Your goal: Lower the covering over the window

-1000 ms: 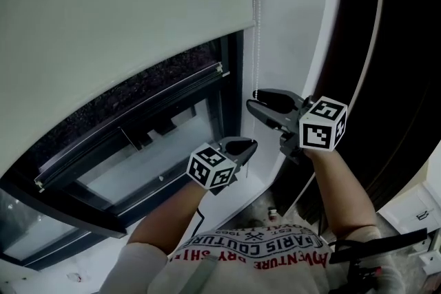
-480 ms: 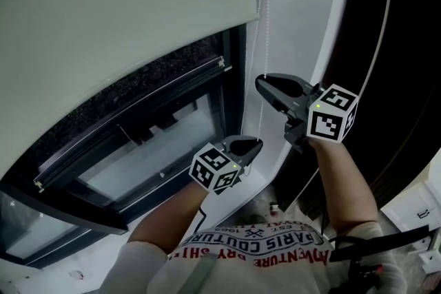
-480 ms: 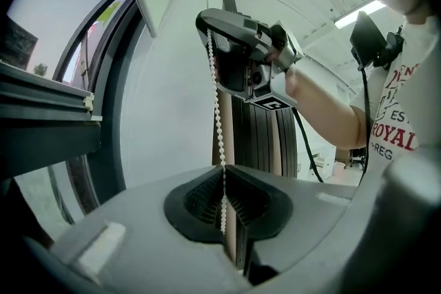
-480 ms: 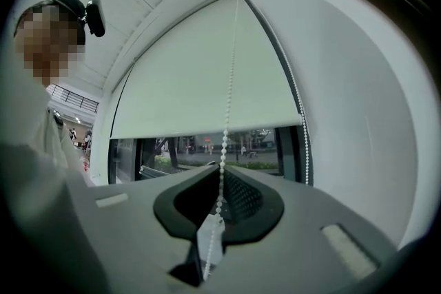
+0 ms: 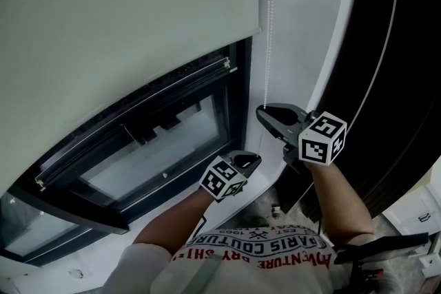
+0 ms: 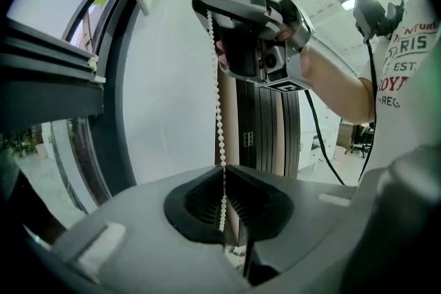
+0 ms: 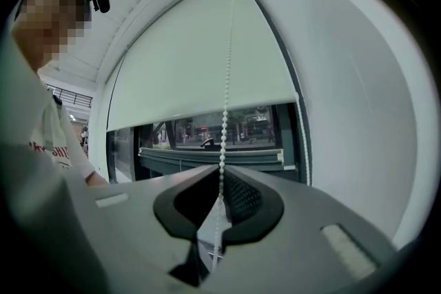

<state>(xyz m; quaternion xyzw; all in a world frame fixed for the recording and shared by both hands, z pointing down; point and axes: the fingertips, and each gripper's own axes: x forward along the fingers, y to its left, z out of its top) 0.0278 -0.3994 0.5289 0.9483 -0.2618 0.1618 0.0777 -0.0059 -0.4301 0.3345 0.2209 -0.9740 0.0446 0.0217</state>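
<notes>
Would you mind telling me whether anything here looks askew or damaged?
Nothing stands out: the roller blind hangs partway down with an even bottom edge, and the bead chain runs straight beside it.

The head camera sits high up and looks steeply down. From a little way off it sees the window (image 5: 158, 148), the blind (image 5: 124, 10), the left gripper (image 5: 251, 159) low in the middle and the right gripper (image 5: 262, 111) just above it. The left gripper view looks up along its own jaws, very close to them, and sees the right gripper from below. The right gripper view looks level over its jaws, straight at the blind and the window. All three views share the chain (image 5: 267, 24) and a bit of the window's dark frame
</notes>
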